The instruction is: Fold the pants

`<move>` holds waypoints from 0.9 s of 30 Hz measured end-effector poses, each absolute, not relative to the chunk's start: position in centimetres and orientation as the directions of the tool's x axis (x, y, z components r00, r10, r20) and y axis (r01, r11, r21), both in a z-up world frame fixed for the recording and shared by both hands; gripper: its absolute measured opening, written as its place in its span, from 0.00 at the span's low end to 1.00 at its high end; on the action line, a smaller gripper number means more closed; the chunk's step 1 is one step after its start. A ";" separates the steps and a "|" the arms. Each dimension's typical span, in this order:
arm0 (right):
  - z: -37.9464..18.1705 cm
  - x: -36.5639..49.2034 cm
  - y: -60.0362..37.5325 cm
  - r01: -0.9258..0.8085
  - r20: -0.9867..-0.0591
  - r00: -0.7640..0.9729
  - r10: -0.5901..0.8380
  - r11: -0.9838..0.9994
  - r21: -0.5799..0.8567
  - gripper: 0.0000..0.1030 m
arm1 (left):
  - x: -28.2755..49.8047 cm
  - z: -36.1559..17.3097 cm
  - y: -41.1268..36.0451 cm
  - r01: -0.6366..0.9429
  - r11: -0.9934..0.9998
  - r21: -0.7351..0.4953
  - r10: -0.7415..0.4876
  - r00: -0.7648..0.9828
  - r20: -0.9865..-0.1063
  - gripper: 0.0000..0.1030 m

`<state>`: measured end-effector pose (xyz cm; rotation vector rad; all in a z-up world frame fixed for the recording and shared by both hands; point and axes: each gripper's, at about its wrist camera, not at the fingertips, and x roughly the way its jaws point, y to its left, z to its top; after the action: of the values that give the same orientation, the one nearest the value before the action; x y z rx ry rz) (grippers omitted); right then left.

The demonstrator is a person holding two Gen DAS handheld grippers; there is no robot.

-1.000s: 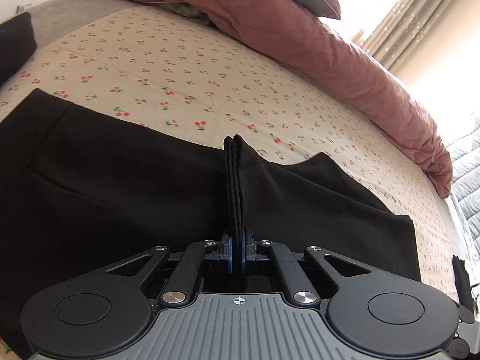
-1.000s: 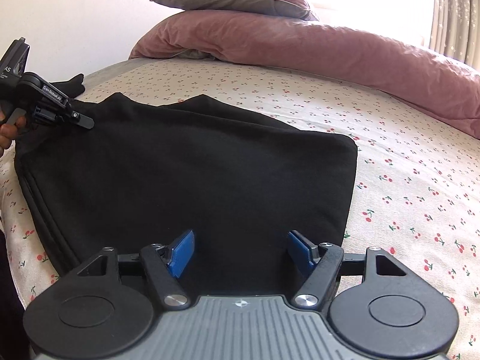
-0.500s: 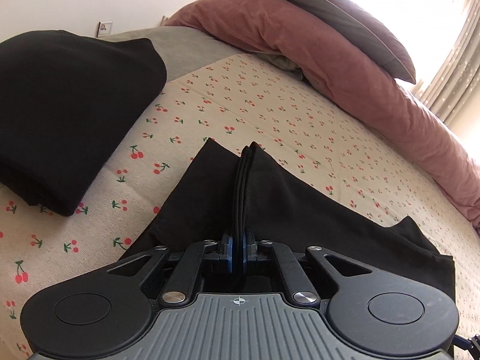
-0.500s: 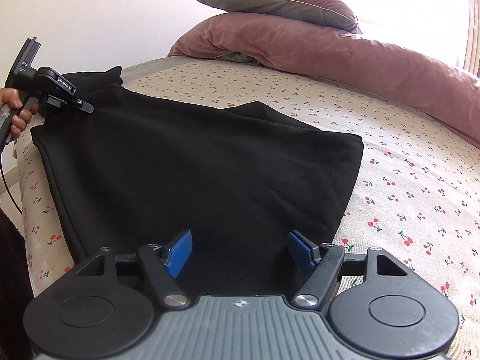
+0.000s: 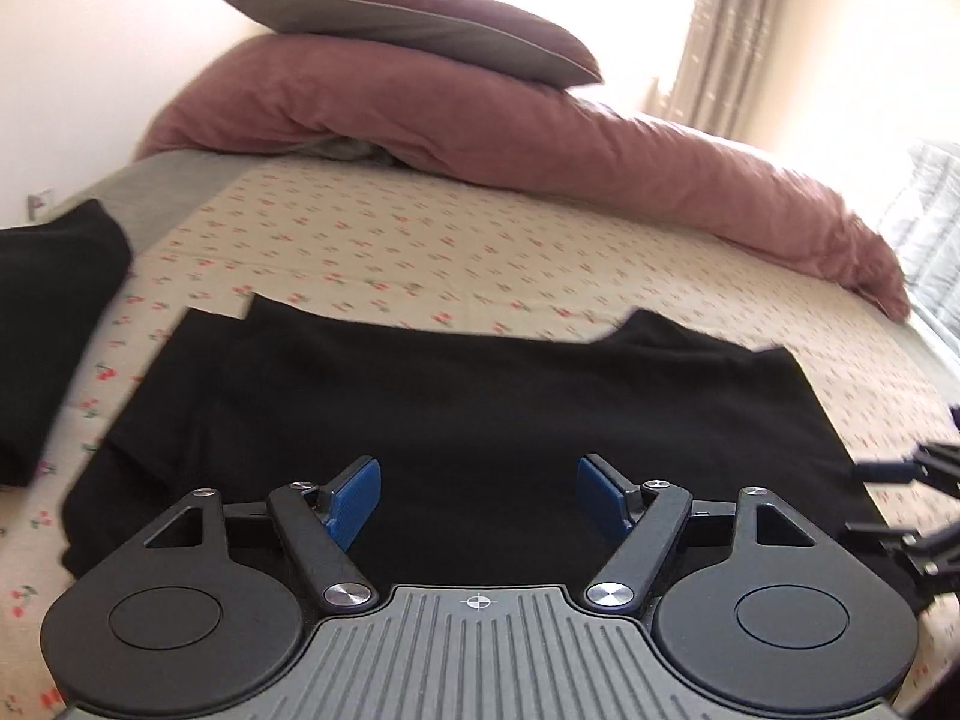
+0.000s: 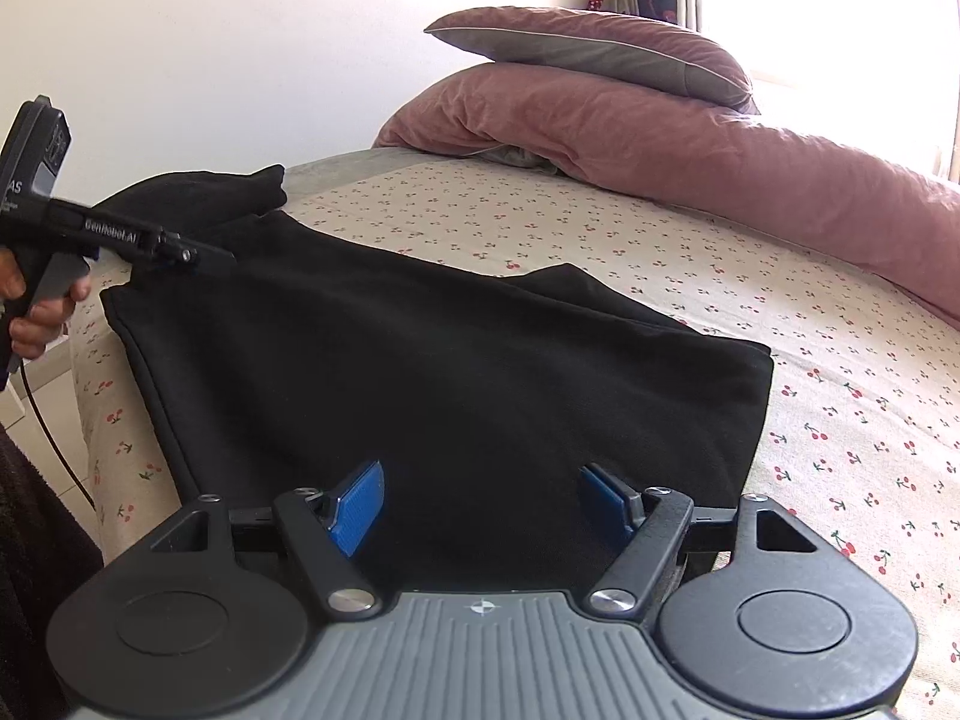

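Note:
The black pants (image 5: 480, 396) lie folded flat on the cherry-print bed sheet (image 5: 420, 252). My left gripper (image 5: 480, 480) hovers over their near edge, its jaws opening, with nothing pinched between the blue pads (image 5: 354, 495). In the right wrist view the same pants (image 6: 450, 372) spread from the bed's left edge toward the middle. The left gripper (image 6: 198, 255), held in a hand, sits at their far left corner. My right gripper (image 6: 480, 489) stands open above the pants' near right part, nothing between its fingers. Its fingertips (image 5: 900, 498) show at the left view's right edge.
A second folded black garment (image 5: 48, 312) lies at the bed's left corner, close to the pants. A pink duvet (image 5: 540, 138) with a pillow (image 5: 408, 30) on top runs along the far side. Curtains and a bright window stand behind. The bed edge (image 6: 90, 420) drops off at left.
The left gripper let go of the pinched fabric edge and its jaws spread wide; its view swung round over the flat pants. The right gripper stayed open and drifted slightly.

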<state>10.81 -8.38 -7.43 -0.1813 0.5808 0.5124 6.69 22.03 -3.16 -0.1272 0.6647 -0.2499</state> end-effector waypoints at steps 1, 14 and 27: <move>-7.6 10.8 -8.2 -0.523 -0.573 0.705 0.417 0.852 -0.022 0.71 | 6.7 -3.7 21.1 0.239 0.950 -0.203 -0.314 0.728 -0.609 0.72; -9.5 7.1 -12.9 -0.548 -0.617 0.688 0.382 0.831 -0.098 0.71 | 3.5 -5.5 19.2 0.364 0.930 -0.047 -0.288 0.643 -0.709 0.73; -8.0 6.8 -14.5 -0.479 -0.598 0.720 0.352 0.876 -0.062 0.70 | 3.2 -3.7 15.0 0.463 0.877 -0.128 -0.436 0.654 -0.618 0.74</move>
<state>6.81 -14.48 -7.97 -0.2192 0.6128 0.4631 3.20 14.98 -3.72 0.0420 0.6902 -0.5096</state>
